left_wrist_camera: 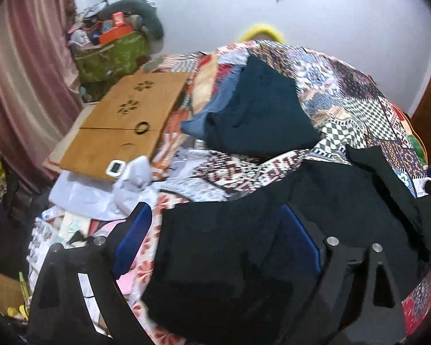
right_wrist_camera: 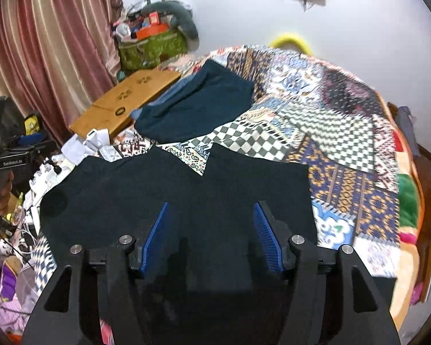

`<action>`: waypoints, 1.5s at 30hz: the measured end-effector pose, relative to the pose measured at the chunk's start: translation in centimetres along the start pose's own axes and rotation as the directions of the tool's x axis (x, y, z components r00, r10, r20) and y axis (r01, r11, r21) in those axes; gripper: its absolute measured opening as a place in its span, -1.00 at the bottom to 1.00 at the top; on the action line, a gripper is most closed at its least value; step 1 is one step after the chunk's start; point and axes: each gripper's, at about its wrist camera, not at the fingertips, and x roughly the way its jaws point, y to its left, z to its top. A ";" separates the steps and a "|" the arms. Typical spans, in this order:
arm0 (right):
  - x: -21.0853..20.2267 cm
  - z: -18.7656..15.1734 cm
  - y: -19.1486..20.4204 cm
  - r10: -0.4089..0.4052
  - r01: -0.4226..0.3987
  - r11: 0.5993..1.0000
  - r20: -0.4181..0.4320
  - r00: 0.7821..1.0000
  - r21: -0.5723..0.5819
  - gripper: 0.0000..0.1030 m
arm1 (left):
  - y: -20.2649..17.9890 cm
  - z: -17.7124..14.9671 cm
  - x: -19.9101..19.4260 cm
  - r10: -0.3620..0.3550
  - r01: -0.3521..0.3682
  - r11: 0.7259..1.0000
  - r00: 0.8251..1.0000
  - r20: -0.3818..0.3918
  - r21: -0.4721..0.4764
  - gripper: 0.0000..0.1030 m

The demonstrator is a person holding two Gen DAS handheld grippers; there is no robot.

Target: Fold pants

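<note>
Black pants [right_wrist_camera: 169, 189] lie spread on the patchwork bedspread [right_wrist_camera: 344, 132], legs pointing away with a gap between them. My right gripper [right_wrist_camera: 211, 210] is open just above the pants' near part, its blue pads [right_wrist_camera: 265, 235] wide apart, nothing between them. In the left wrist view the same black pants [left_wrist_camera: 244, 244] lie rumpled between and over my left gripper [left_wrist_camera: 215, 215]. Its blue pads [left_wrist_camera: 135, 230] stand wide apart; the right pad is partly hidden by cloth. A fold of the pants rises at the right [left_wrist_camera: 382, 189].
A folded dark teal garment [right_wrist_camera: 198, 106] on a blue one lies farther back on the bed. A wooden lap board [right_wrist_camera: 129, 97] sits at the bed's left edge, with white cloth and a small device [left_wrist_camera: 115, 168]. Clutter, a green bag [right_wrist_camera: 152, 47] and curtains stand at left.
</note>
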 end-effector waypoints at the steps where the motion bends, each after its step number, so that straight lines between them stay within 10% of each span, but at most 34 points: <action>1: 0.9 0.4 0.0 0.008 -0.008 1.000 -0.016 1.000 0.001 0.09 | -0.5 0.2 0.5 -0.009 0.009 1.000 1.000 -0.007 0.008 0.78; 14: 11.7 4.2 -1.3 0.028 -0.019 0.999 -0.216 0.976 0.045 0.09 | -5.2 2.0 7.3 -0.053 0.061 0.994 0.995 -0.085 0.093 0.78; 24: 14.0 3.2 -2.4 0.086 -0.069 0.995 -0.245 0.966 0.078 -0.74 | -6.1 1.2 9.6 -0.054 0.070 0.992 0.988 -0.146 0.102 0.78; 45: -6.2 0.4 -9.0 -0.071 0.046 0.977 0.117 0.991 0.206 -0.78 | -12.1 0.2 1.6 -0.096 0.108 0.971 0.993 -0.063 0.215 0.86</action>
